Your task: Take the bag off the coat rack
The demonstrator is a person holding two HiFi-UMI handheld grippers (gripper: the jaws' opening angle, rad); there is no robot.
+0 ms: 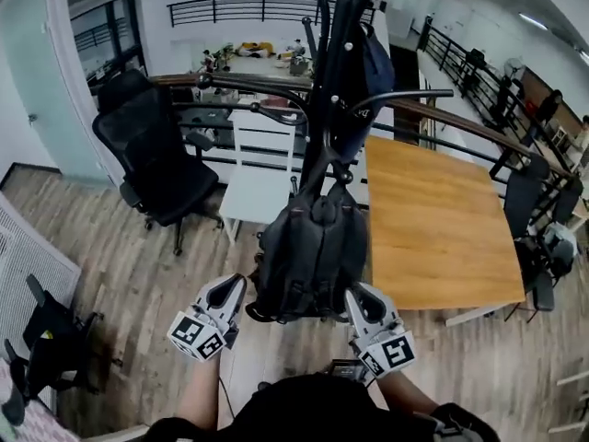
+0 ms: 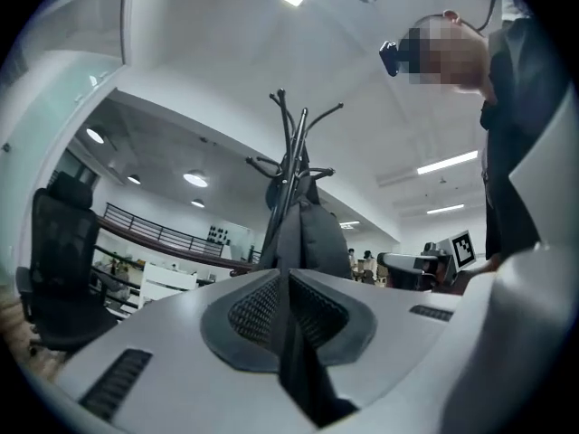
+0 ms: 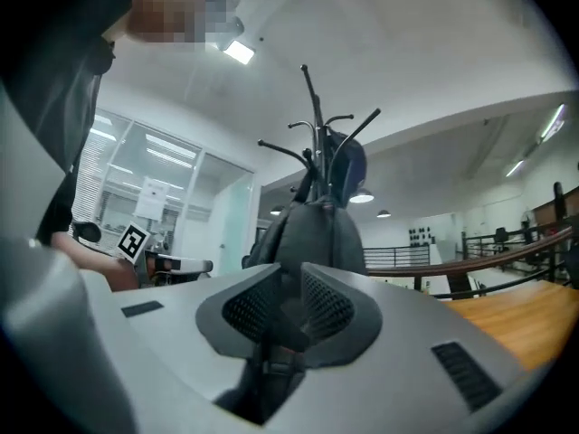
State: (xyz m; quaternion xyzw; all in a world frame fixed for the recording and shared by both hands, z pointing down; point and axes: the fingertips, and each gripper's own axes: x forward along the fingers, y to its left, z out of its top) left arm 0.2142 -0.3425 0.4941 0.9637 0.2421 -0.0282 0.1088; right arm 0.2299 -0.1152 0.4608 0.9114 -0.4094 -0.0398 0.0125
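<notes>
A black backpack [image 1: 308, 247] hangs from the black coat rack [image 1: 336, 63] right in front of me. My left gripper [image 1: 237, 288] is at the bag's lower left corner and my right gripper [image 1: 354, 295] at its lower right. In the left gripper view the jaws [image 2: 288, 283] are closed on a thin dark strap [image 2: 294, 360] that trails down between the pads, with the backpack [image 2: 312, 233] hanging beyond. In the right gripper view the jaws [image 3: 282, 301] hold a dark strap with a buckle [image 3: 271, 351] below the backpack [image 3: 312, 233].
A dark blue item [image 1: 368, 72] hangs higher on the rack. A black office chair [image 1: 156, 155] stands to the left, a white chair [image 1: 258, 168] behind the rack, and a wooden table [image 1: 433, 219] to the right. A railing runs across the back.
</notes>
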